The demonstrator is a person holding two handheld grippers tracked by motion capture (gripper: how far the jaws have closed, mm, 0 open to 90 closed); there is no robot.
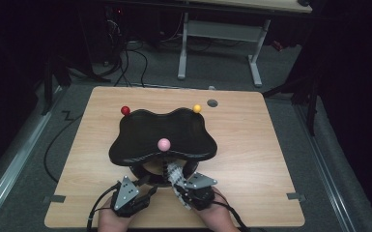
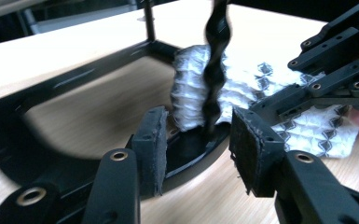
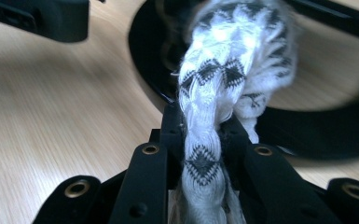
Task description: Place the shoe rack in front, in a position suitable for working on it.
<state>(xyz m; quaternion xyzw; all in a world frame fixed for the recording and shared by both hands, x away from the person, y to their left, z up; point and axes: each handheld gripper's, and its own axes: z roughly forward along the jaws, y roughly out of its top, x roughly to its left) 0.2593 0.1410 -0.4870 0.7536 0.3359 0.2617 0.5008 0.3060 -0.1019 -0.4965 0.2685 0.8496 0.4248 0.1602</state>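
A black stand with a wavy top (image 1: 164,133) carries a pink ball (image 1: 164,143), a red ball (image 1: 125,110) and a yellow ball (image 1: 197,108). Its twisted post (image 2: 214,70) rises from a black base ring (image 2: 74,79). A white cloth with black diamonds (image 1: 175,174) lies bunched against the post, over the ring's near rim. My right gripper (image 3: 205,126) is shut on a twisted fold of the cloth (image 3: 228,51). My left gripper (image 2: 196,140) is open, its pads on either side of the ring's rim just in front of the post and the cloth (image 2: 191,93).
The wooden table (image 1: 251,145) has a round grey hole cover (image 1: 212,103) near the yellow ball. The stand's wavy top overhangs both grippers. Bare tabletop lies left and right of the stand. A white-legged desk (image 1: 220,34) stands beyond the table.
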